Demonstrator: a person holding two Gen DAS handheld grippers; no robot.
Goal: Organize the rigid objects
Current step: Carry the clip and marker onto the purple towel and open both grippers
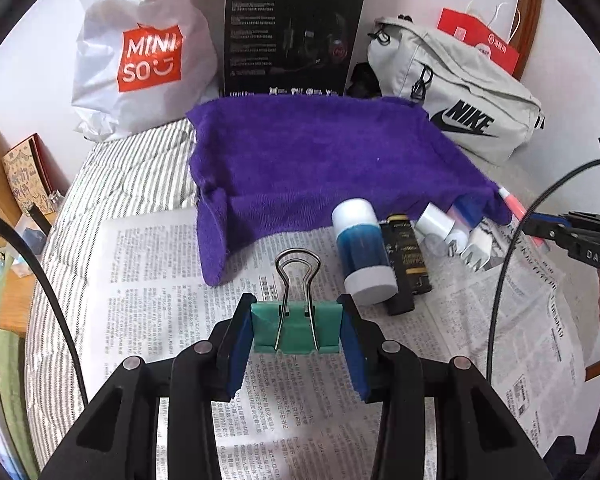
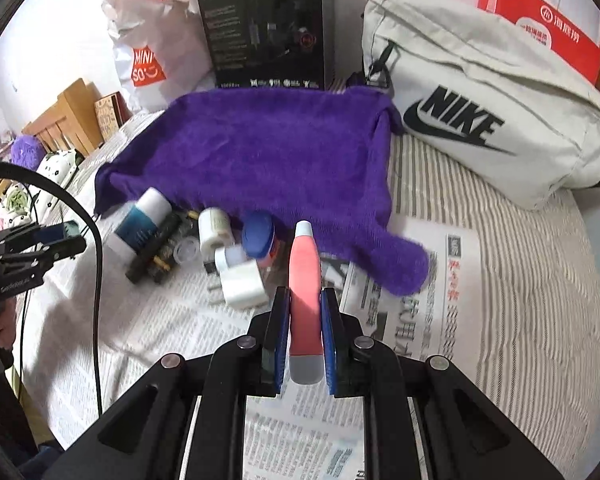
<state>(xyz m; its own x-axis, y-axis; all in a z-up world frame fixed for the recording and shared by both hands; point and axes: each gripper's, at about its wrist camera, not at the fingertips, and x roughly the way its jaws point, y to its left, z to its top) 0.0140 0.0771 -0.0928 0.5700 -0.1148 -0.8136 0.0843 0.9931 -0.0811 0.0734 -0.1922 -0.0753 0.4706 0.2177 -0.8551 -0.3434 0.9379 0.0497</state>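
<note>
While left fingers point(image 1: 298, 330) pinch the binder clip point(image 1: 296, 326), right fingers point(image 2: 305, 318) clamp the pink tube point(image 2: 304, 300).

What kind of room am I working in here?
Probably a bedroom: the work surface looks like a bed with a striped sheet under spread newspaper, and a wooden headboard, a Nike bag and a Miniso shopping bag stand round it.

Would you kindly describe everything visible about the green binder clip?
The green binder clip has a teal, folded body that looks like painted metal and two silver wire handles, standing together and pointing away from the camera. The left hand-held gripper clamps it by its two ends between blue pads, above the newspaper. Nothing else touches it.
</note>
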